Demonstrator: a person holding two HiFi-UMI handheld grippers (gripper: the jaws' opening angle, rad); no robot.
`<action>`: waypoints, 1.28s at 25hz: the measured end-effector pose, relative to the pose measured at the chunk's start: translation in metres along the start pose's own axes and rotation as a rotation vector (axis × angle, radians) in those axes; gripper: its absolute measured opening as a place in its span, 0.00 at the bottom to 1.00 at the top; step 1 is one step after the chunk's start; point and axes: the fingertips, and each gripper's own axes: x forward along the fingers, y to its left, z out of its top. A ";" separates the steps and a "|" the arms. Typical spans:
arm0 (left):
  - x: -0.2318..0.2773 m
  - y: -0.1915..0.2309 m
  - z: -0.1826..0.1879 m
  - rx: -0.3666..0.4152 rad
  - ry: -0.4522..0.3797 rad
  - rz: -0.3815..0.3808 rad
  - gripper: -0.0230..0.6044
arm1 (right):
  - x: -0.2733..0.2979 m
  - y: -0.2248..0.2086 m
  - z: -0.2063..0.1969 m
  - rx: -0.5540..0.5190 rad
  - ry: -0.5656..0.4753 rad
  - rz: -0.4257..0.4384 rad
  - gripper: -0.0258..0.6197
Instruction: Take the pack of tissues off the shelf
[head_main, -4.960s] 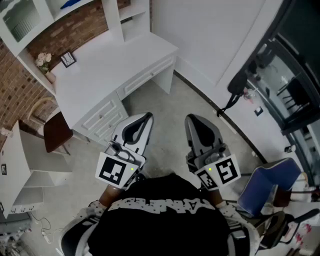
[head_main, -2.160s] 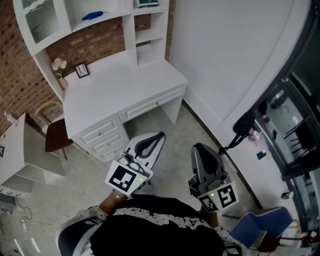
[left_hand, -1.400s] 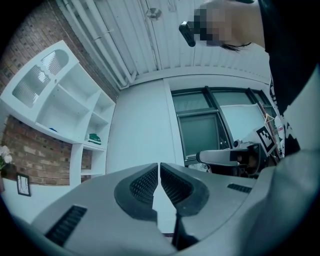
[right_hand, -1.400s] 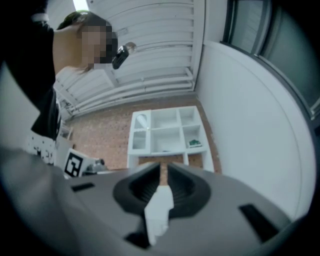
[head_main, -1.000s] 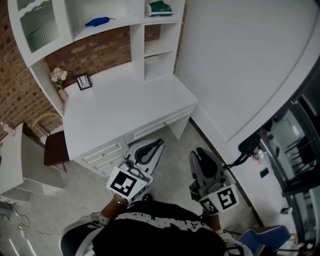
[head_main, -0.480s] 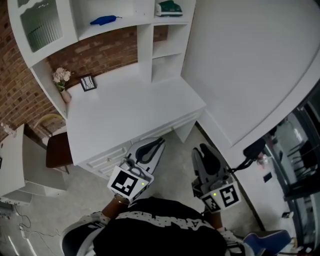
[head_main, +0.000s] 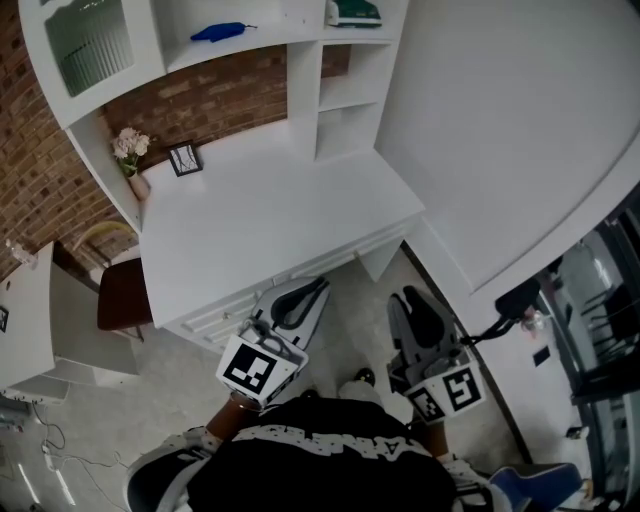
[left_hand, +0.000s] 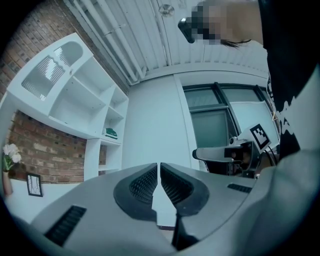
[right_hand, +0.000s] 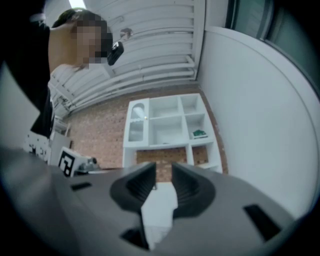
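The pack of tissues (head_main: 355, 12) is a small green packet lying in the top right compartment of the white hutch above the desk. It also shows in the left gripper view (left_hand: 110, 133) and the right gripper view (right_hand: 199, 133), far off. My left gripper (head_main: 318, 285) hangs low in front of the desk drawers, its jaws shut and empty (left_hand: 159, 165). My right gripper (head_main: 408, 298) is beside it over the floor, its jaws (right_hand: 163, 165) a little apart with nothing between them. Both are far below and short of the shelf.
The white desk (head_main: 270, 220) carries a vase of flowers (head_main: 130, 150) and a small picture frame (head_main: 185, 158) at the back left. A blue object (head_main: 222, 31) lies on the middle shelf. A brown chair (head_main: 120, 295) stands left. A white wall (head_main: 500, 130) runs along the right.
The desk and hutch have drawn nearer and lower in the head view, and the upper shelf with the green pack has come into sight. Both grippers stay low before the body.
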 end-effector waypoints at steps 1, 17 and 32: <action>0.000 0.001 -0.001 -0.002 0.005 0.003 0.10 | 0.001 -0.001 -0.001 0.002 0.001 0.000 0.19; 0.054 0.039 -0.005 0.029 0.003 0.087 0.10 | 0.051 -0.064 -0.002 0.006 0.006 0.055 0.19; 0.116 0.075 -0.013 0.058 0.043 0.184 0.10 | 0.103 -0.137 -0.005 0.055 -0.006 0.121 0.19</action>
